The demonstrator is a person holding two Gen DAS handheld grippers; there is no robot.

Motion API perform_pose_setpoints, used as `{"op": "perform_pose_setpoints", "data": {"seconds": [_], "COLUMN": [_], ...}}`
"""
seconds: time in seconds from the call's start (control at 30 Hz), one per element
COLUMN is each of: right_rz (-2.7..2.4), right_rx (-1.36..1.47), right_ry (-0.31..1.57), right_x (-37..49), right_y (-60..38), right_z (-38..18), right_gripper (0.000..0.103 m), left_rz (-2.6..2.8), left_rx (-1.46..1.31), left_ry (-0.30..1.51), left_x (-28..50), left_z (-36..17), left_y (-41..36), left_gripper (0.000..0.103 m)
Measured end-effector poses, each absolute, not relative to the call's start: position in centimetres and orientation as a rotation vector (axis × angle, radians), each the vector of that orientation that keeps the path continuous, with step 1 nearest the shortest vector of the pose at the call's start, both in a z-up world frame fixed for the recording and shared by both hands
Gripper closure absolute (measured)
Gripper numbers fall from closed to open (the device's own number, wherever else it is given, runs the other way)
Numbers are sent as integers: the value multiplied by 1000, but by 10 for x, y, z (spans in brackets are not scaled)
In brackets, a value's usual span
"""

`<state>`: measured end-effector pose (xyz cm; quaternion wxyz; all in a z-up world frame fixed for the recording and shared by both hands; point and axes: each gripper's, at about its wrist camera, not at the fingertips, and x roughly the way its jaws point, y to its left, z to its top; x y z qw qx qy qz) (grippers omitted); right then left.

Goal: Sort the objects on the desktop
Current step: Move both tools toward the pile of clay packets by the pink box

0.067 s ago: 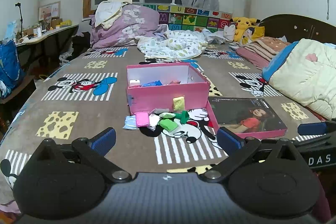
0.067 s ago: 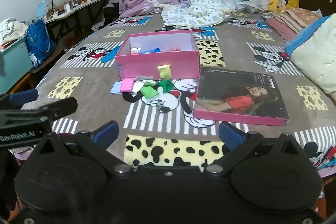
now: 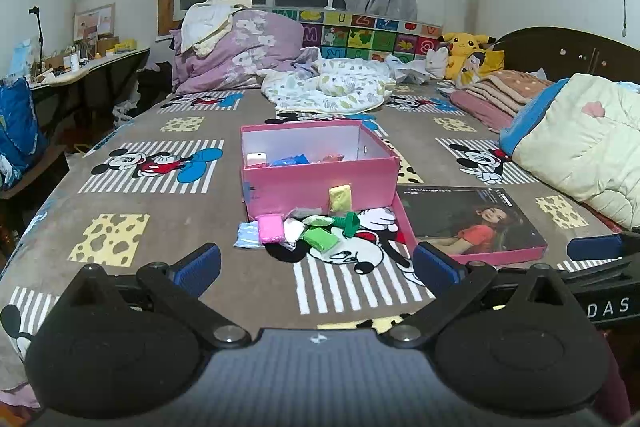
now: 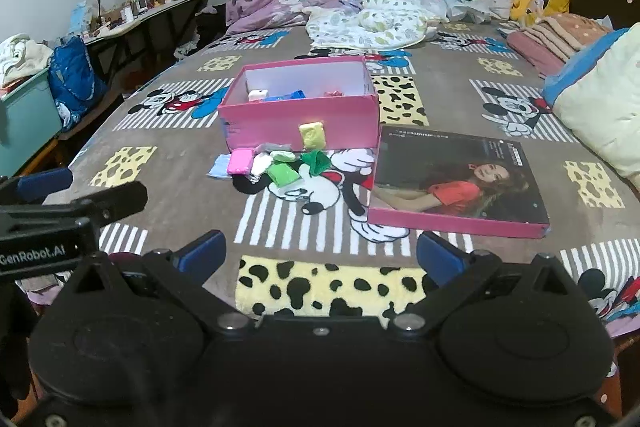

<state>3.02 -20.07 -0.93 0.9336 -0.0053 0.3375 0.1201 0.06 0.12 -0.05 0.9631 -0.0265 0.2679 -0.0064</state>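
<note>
An open pink box (image 3: 320,183) (image 4: 300,119) stands mid-bed with a few small items inside. A yellow packet (image 3: 340,198) (image 4: 311,135) leans on its front wall. In front lies a pile of small objects: a pink block (image 3: 270,228) (image 4: 239,161), a green block (image 3: 320,238) (image 4: 283,172), a dark green piece (image 3: 351,223) (image 4: 316,161), a light blue packet (image 3: 247,235) and white pieces. My left gripper (image 3: 316,263) is open and empty, well short of the pile. My right gripper (image 4: 320,255) is open and empty, also short of it.
The box lid (image 3: 468,219) (image 4: 452,183) with a woman's picture lies right of the pile. Bedding and pillows (image 3: 580,147) line the right side, a quilt (image 3: 332,91) the far end. A desk (image 3: 80,67) and blue bag (image 4: 74,79) stand off the left edge.
</note>
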Motion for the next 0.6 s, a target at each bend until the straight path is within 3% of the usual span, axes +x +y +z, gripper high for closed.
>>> {"op": "perform_pose_setpoints", "data": {"seconds": [0.6], "right_rz": [246], "right_rx": [-27], "right_ry": [684], "right_x": [44], "right_y": [-198], "right_z": [-12], "right_gripper": [1], "left_rz": [11], "left_rx": [-19], "left_ry": [528], "left_x": [11], "left_z": [0], "left_y": [-1], "left_gripper": [0]}}
